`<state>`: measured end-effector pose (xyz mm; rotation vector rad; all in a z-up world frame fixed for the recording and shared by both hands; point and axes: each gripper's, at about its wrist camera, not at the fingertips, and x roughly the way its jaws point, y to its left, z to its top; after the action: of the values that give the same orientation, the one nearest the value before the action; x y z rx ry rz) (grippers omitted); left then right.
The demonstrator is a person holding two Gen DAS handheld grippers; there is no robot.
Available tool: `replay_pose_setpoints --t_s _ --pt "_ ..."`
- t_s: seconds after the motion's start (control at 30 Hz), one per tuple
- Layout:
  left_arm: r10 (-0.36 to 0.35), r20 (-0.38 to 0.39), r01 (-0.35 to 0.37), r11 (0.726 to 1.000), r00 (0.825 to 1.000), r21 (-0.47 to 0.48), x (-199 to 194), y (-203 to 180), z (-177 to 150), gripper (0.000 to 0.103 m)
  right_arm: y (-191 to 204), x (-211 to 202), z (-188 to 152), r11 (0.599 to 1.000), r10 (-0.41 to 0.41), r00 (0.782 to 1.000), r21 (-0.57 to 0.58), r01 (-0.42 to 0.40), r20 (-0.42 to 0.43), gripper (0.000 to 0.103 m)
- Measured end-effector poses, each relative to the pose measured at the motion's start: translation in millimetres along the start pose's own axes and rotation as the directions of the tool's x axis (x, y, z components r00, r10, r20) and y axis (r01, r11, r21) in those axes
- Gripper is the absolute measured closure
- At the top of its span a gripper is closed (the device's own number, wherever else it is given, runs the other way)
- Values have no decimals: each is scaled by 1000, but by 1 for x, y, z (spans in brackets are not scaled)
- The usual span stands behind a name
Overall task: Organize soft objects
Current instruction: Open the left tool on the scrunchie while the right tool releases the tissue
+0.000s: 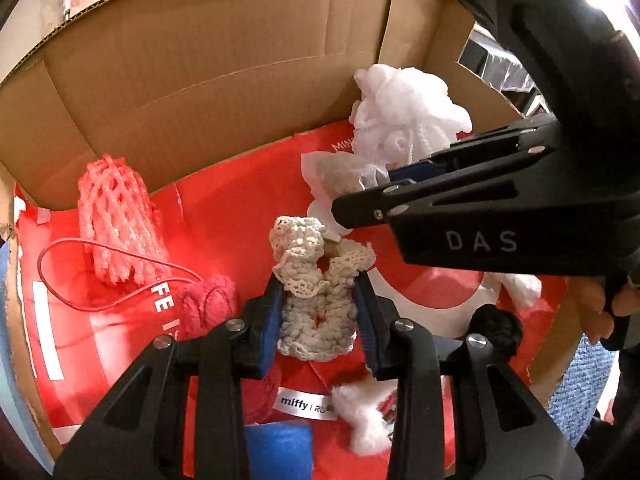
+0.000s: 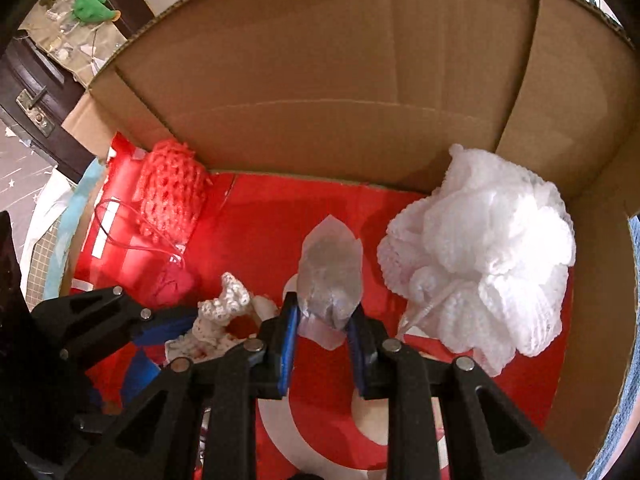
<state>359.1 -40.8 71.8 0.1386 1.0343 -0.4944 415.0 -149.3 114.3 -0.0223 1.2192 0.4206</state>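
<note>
Inside the brown cardboard box [image 1: 192,92], over its red floor, the left tongs [image 1: 318,312] are clamped on a cream crocheted lace piece [image 1: 316,304], and the right tongs [image 2: 323,328] squeeze a clear crinkly plastic wrapper [image 2: 330,276].

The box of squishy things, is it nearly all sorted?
Partly. The white pouf and pink net already lie in the cardboard box. The left hand-held gripper holds a cream crochet piece; the right hand-held gripper holds a clear packet. Both are still to be set down.
</note>
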Motion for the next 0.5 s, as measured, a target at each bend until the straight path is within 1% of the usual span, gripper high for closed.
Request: replay_pose_setpoints --t_s 0.1,0.23,0.4,0.5 --pt "3 0 -3 1000 1000 -8 3 3 7 71 1 5 8 1000 7 1000 13 -7 -9 77" --pt "8 -20 -8 1000 1000 -2 6 8 8 71 -2 8 10 1000 7 1000 22 -7 -15 77" --pt "17 -26 -17 1000 1000 2 10 4 12 71 -4 9 11 1000 5 1000 28 -5 -16 76" --pt "19 -25 -19 1000 1000 3 6 -1 15 71 -7 8 9 999 13 1000 33 -12 -17 74"
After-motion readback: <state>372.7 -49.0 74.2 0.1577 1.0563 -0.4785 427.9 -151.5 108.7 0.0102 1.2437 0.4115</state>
